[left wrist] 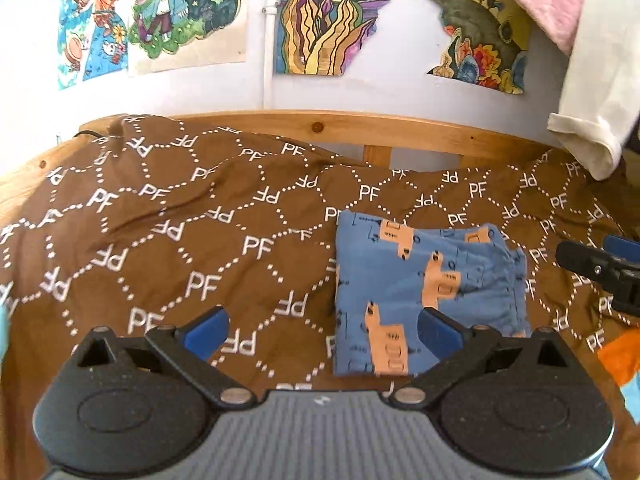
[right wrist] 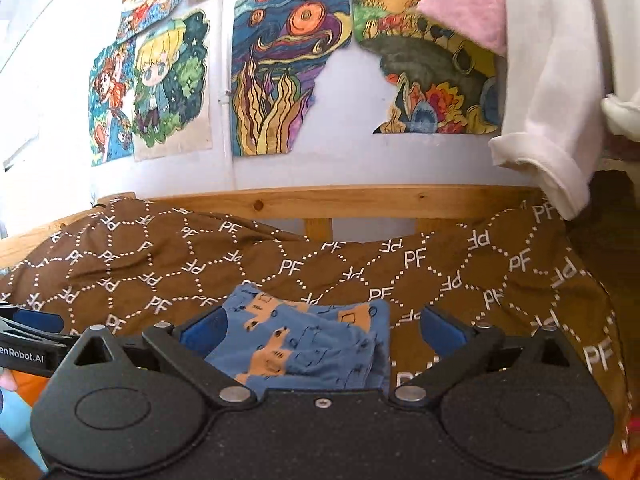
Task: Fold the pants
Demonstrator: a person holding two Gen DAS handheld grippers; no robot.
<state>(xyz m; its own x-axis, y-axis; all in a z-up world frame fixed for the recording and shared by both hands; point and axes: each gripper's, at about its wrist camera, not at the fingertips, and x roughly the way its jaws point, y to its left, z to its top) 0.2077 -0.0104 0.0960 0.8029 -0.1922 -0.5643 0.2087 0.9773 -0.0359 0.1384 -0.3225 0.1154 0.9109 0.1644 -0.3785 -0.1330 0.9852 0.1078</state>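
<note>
Two grippers, left gripper (left wrist: 322,332) and right gripper (right wrist: 322,330), jaws wide, above folded pants (left wrist: 424,296).

I see the folded pants (left wrist: 428,292) lying on the bedspread (left wrist: 180,248). Behind it runs the bed rail (left wrist: 360,124), drawings (left wrist: 320,20) above.

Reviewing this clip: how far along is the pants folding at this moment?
Done: the blue pants lie folded into a compact rectangle on the brown bedspread. In hand: nothing; the left tongs and right tongs both stand wide open with no cloth pinched. Left: apparently little, perhaps neatening the layered edge on the right side, where the folds look slightly uneven.
</note>
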